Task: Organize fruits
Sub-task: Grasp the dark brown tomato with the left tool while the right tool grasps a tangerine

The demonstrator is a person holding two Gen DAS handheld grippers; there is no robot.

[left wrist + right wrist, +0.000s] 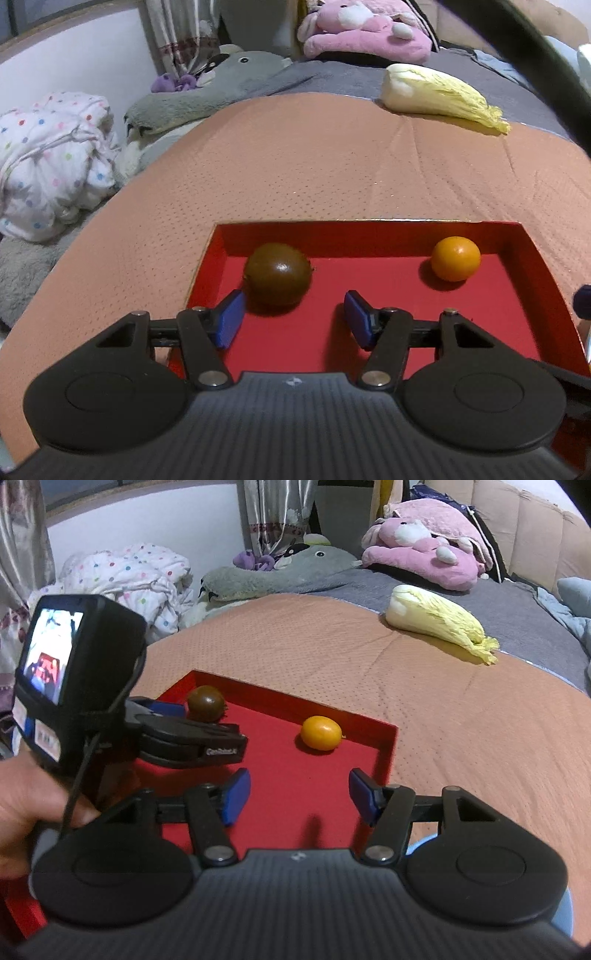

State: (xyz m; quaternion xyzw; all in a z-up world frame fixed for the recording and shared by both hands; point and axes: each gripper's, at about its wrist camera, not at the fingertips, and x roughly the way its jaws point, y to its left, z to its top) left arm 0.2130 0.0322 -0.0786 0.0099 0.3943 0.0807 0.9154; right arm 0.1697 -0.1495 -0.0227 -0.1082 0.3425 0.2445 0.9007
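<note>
While both your jaws hang released over the red tray point(532, 266), the cabbage point(436, 622) lies far ahead-right, long axis slanting, nearer your right gripper point(299, 797).

The red tray point(532, 266)'s near edge sits hidden under the left gripper point(293, 317)'s body, and in the right wrist view that gripper covers the tray's left corner plus a bit of the dark fruit point(205, 701). The camera screen point(48, 653) is way too small to read.
</note>
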